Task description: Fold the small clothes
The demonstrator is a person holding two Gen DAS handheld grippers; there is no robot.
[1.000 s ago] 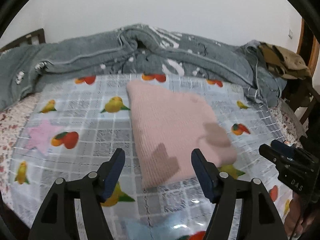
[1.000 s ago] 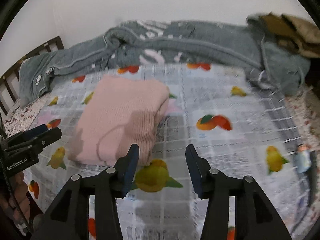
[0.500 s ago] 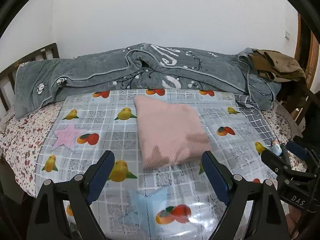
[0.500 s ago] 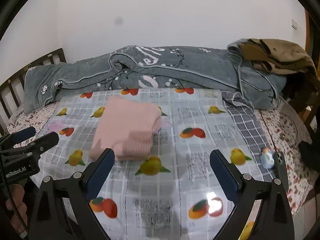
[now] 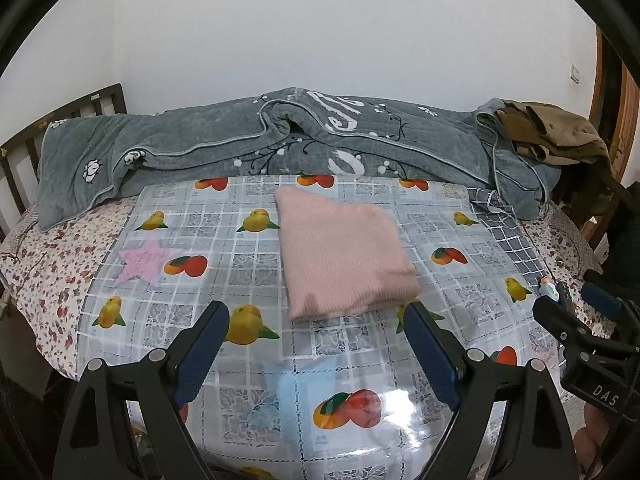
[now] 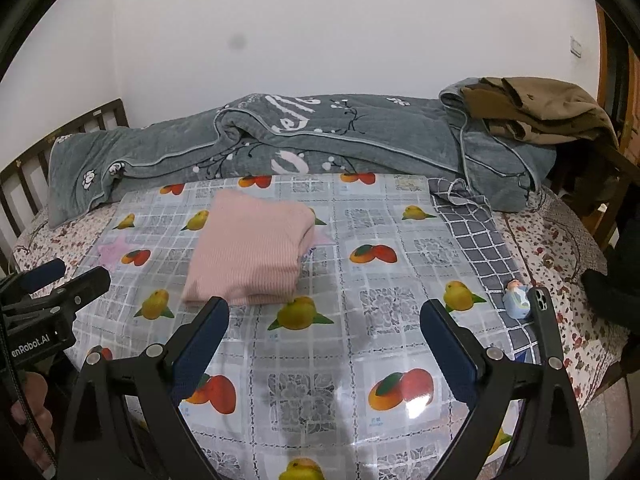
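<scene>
A folded pink knit garment (image 5: 344,252) lies flat on the fruit-print plastic cover (image 5: 240,280) in the middle of the bed; it also shows in the right wrist view (image 6: 252,252). My left gripper (image 5: 316,340) is open and empty, held back from the garment's near edge. My right gripper (image 6: 324,340) is open and empty, near the bed's front, to the right of the garment. The right gripper shows at the right edge of the left wrist view (image 5: 580,336). The left gripper shows at the left edge of the right wrist view (image 6: 52,296).
A rumpled grey blanket (image 5: 280,140) lies along the back of the bed by the wall. Brown clothes (image 6: 540,108) are piled at the back right. A phone (image 6: 542,308) and a small figurine (image 6: 516,300) sit on a grey checked cloth (image 6: 476,240) at the right. A wooden headboard (image 5: 60,120) stands at the left.
Both grippers have pulled back and away from the pink garment and opened wider. The garment stays folded on the cover.
</scene>
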